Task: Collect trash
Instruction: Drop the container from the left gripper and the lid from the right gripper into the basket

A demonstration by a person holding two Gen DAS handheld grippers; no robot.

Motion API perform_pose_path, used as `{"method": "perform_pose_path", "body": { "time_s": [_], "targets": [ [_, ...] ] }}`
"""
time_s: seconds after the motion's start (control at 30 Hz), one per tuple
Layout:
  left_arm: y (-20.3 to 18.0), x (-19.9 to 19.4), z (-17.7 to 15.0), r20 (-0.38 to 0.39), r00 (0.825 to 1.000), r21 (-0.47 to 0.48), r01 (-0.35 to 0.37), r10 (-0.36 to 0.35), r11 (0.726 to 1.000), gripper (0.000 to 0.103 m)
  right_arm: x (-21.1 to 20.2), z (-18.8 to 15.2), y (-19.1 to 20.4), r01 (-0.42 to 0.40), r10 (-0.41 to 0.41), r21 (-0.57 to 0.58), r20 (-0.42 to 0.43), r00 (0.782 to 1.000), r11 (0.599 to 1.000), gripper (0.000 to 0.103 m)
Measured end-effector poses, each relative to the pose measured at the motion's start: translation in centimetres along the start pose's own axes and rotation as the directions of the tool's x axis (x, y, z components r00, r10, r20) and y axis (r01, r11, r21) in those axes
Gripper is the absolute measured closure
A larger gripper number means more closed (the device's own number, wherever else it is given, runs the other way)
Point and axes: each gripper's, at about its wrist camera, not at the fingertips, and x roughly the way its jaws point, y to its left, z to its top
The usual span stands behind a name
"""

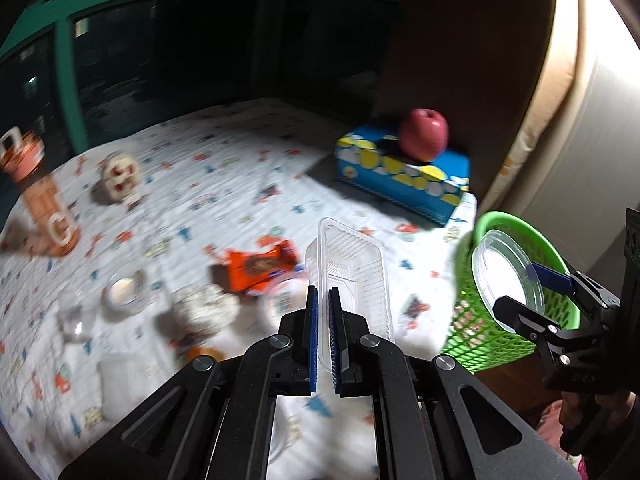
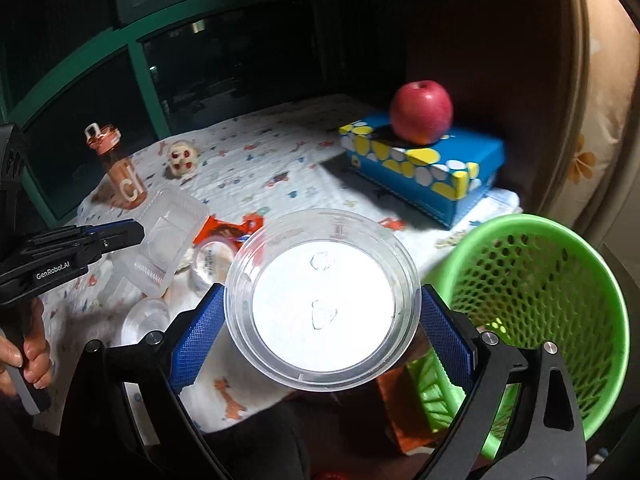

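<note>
Trash is held in both grippers above the patterned tablecloth (image 2: 280, 152). A clear rectangular tray (image 1: 352, 276) is pinched by its rim in the left gripper (image 1: 323, 340), whose jaws are nearly together. A round clear lid (image 2: 322, 300) is clamped across its width between the spread jaws of the right gripper (image 2: 320, 320), beside the green mesh basket (image 2: 560, 320) off the cloth's right edge. An orange wrapper (image 1: 256, 268) lies on the cloth, and a red apple (image 2: 422, 112) rests on a blue box (image 2: 432, 172) at the far right corner.

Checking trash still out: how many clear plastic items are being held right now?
2. A clear rectangular tray is pinched at its rim in the left gripper; a clear round lid sits between the right gripper pads, beside the green basket. More clear pieces lie blurred on the table.
</note>
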Motion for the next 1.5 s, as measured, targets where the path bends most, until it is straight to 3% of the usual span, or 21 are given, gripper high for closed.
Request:
{"method": "perform_pose_path", "body": {
  "time_s": [0.37,0.67,1.33,1.4,1.47,1.5],
  "targets": [
    [-11.0,3.4,3.7,-0.030,0.991,0.141,0.135,-0.132,0.981,0.098,-2.4,-1.6,-9.6,0.162,-0.163,0.142,-0.005,0.987,0.977,0.010],
    [-17.8,5.7,4.9,-0.067,0.982,0.245,0.188,-0.177,0.951,0.098,-3.5,-3.5,-15.1,0.234,-0.233,0.220,-0.030,0.972,0.947,0.009],
    [-24.2,9.6,3.2,-0.159,0.964,0.319,0.256,-0.215,0.913,0.097,-7.5,-6.0,-18.6,0.259,-0.276,0.319,0.008,0.961,0.912,0.008],
    [-24.5,9.6,2.9,-0.164,0.961,0.318,0.265,-0.222,0.911,0.093,-7.6,-6.0,-18.7,0.262,-0.280,0.321,0.010,0.960,0.910,0.008],
    [-24.7,9.6,2.7,-0.165,0.958,0.316,0.275,-0.234,0.908,0.083,-7.7,-6.0,-18.7,0.260,-0.278,0.324,0.010,0.961,0.910,0.008],
    [-24.7,9.4,2.7,-0.161,0.959,0.315,0.275,-0.235,0.908,0.073,-7.8,-6.0,-18.7,0.261,-0.279,0.324,0.012,0.960,0.909,0.008]
  ]
}}
